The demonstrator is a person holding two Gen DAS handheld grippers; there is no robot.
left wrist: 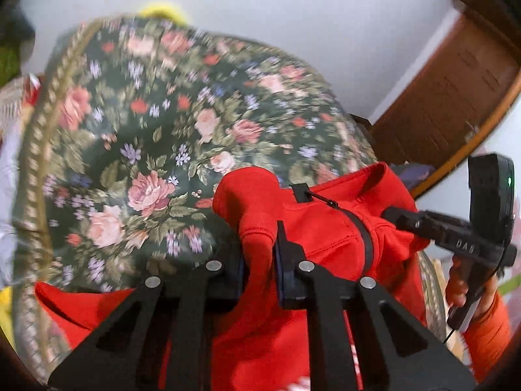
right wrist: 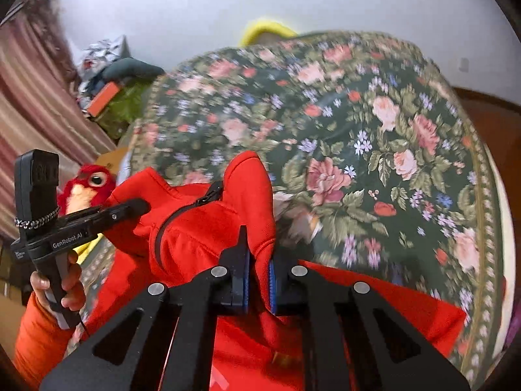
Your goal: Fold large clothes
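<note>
A red zip-up garment (left wrist: 325, 228) with a black zipper hangs between both grippers above a floral bedspread (left wrist: 146, 130). My left gripper (left wrist: 259, 260) is shut on a bunched fold of the red fabric. My right gripper (right wrist: 259, 267) is shut on another bunched fold of the same garment (right wrist: 202, 228). Each gripper shows in the other's view: the right one (left wrist: 400, 216) pinching fabric at right, the left one (right wrist: 136, 207) pinching fabric at left. The garment's lower part trails toward me, out of view.
The bedspread (right wrist: 358, 137) covers a bed with a braided border. A red plush bird (right wrist: 88, 182), a striped curtain (right wrist: 29, 97) and clutter lie at left. A wooden door (left wrist: 456, 91) stands at right. A yellow object (right wrist: 267, 29) sits behind the bed.
</note>
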